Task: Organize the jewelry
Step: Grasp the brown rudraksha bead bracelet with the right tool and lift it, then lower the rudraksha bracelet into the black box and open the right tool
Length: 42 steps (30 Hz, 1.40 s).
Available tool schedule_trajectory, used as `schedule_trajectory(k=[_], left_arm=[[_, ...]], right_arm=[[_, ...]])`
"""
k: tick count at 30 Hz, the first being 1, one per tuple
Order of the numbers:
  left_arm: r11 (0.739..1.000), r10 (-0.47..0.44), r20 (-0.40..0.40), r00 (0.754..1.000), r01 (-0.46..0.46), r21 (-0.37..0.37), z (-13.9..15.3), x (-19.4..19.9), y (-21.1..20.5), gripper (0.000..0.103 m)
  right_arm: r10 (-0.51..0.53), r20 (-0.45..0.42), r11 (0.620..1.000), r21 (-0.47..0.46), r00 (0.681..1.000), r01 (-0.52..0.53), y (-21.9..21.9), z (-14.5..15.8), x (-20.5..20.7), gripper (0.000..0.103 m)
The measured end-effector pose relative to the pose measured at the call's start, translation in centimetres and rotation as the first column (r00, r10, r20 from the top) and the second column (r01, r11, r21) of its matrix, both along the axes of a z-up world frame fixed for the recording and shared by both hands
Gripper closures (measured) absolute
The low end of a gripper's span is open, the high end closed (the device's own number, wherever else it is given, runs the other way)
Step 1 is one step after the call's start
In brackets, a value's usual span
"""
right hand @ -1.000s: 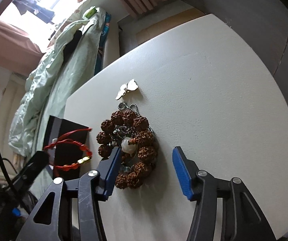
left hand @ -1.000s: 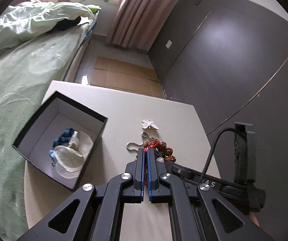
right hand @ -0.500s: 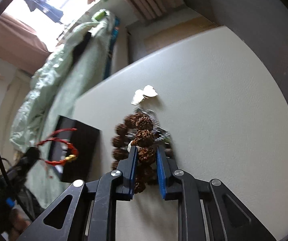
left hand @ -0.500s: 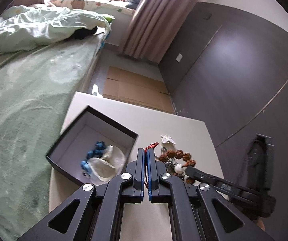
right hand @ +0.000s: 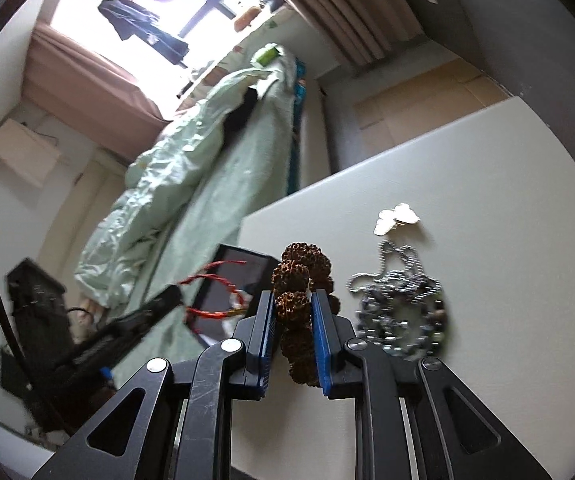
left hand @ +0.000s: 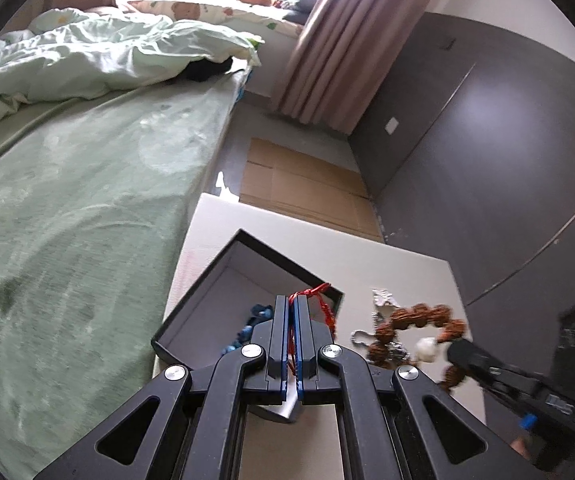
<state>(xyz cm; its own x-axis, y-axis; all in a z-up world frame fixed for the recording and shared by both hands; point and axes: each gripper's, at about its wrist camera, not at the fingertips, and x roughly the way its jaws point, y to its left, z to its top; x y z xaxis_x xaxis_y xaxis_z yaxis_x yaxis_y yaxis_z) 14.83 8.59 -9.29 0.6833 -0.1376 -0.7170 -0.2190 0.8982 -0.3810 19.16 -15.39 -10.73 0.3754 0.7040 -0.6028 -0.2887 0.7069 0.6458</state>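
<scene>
My left gripper is shut on a red string bracelet and holds it above the open black jewelry box, which holds blue beads. In the right wrist view the red bracelet hangs in front of the box. My right gripper is shut on a brown bead bracelet and has lifted it off the table; it also shows in the left wrist view. A silver chain and a white butterfly pendant lie on the table.
The cream table stands beside a bed with green bedding. Flattened cardboard lies on the floor beyond the table. A dark wall is at the right.
My right gripper closed on the brown bead bracelet and lifted it off the silver chain. My left gripper carried the red bracelet up and over the box.
</scene>
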Motion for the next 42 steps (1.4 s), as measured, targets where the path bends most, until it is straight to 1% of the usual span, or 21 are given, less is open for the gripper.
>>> schedule_trajectory(k=[4,7,9,11,12,14,15,16,17,18,20,21,24,27,31,36,39,42], left_arm=[[1.000,0.006,-0.024,1.000,-0.006,-0.002,-0.8,0.6,0.3,0.101],[0.999,0.036,-0.029,0.999,-0.036,-0.005,-1.1,0.8,0.9,0.101],[0.999,0.045,-0.064,0.997,-0.046,-0.020,-1.5,1.1,1.3,0.100],[0.997,0.042,-0.111,0.993,-0.050,-0.066,-2.2,1.3,2.0,0.100],[0.993,0.039,-0.130,0.991,-0.053,-0.104,-2.5,1.3,2.4,0.100],[0.987,0.035,-0.137,0.990,-0.056,-0.149,-2.7,1.0,2.8,0.099],[0.986,0.035,-0.133,0.991,-0.056,-0.157,-2.6,0.8,2.9,0.096],[0.986,0.037,-0.125,0.991,-0.057,-0.159,-2.4,0.6,3.0,0.092],[0.986,0.037,-0.116,0.993,-0.056,-0.159,-2.2,0.3,3.1,0.078],[0.985,0.038,-0.107,0.994,-0.055,-0.163,-2.0,0.1,3.1,0.056],[0.982,0.044,-0.064,0.997,-0.055,-0.182,-1.2,-0.6,3.3,0.034],[0.981,0.050,-0.038,0.998,-0.056,-0.186,-0.8,-1.0,3.4,0.032],[0.981,0.050,-0.010,0.999,-0.051,-0.187,0.1,-1.6,3.5,0.032],[0.978,0.057,-0.003,0.998,-0.056,-0.203,0.4,-2.0,3.8,0.032],[0.972,0.092,0.021,0.996,-0.085,-0.220,1.0,-3.1,4.8,0.032],[0.963,0.134,0.029,0.991,-0.123,-0.240,1.2,-4.0,6.2,0.032],[0.958,0.150,0.033,0.988,-0.137,-0.251,1.3,-4.3,6.6,0.032],[0.958,0.154,0.037,0.987,-0.140,-0.250,1.4,-4.3,6.8,0.032]], right_arm=[[0.005,0.038,0.999,0.033,0.999,-0.006,0.4,0.9,-0.7,0.083],[0.004,0.052,0.999,0.052,0.999,-0.007,0.6,1.3,-1.0,0.083],[0.003,0.057,0.998,0.059,0.998,-0.007,0.7,1.3,-1.1,0.083],[0.004,0.060,0.998,0.068,0.998,-0.008,1.0,1.4,-1.1,0.083],[0.005,0.060,0.997,0.074,0.998,-0.009,1.1,1.4,-1.1,0.083],[0.010,0.063,0.996,0.086,0.998,-0.016,1.3,1.5,-1.2,0.083],[0.015,0.068,0.995,0.094,0.998,-0.022,1.5,1.6,-1.2,0.083],[0.020,0.073,0.995,0.100,0.997,-0.028,1.7,1.7,-1.2,0.083],[0.025,0.077,0.994,0.105,0.997,-0.033,1.8,1.8,-1.2,0.083],[0.030,0.081,0.993,0.111,0.996,-0.039,2.0,1.9,-1.2,0.083],[0.040,0.089,0.991,0.122,0.995,-0.051,2.3,2.0,-1.2,0.083],[0.044,0.095,0.990,0.126,0.994,-0.056,2.5,2.1,-1.1,0.083],[0.052,0.110,0.989,0.134,0.993,-0.066,3.0,2.2,-1.1,0.083],[0.059,0.121,0.986,0.148,0.991,-0.077,3.6,2.2,-1.0,0.083],[0.071,0.136,0.980,0.172,0.988,-0.095,4.8,2.2,-0.9,0.083],[0.075,0.118,0.977,0.191,0.990,-0.097,6.9,1.5,-0.2,0.083],[0.068,0.112,0.980,0.176,0.991,-0.087,7.9,1.1,0.2,0.083],[0.049,0.101,0.992,0.108,0.994,-0.059,9.1,0.5,0.6,0.083]])
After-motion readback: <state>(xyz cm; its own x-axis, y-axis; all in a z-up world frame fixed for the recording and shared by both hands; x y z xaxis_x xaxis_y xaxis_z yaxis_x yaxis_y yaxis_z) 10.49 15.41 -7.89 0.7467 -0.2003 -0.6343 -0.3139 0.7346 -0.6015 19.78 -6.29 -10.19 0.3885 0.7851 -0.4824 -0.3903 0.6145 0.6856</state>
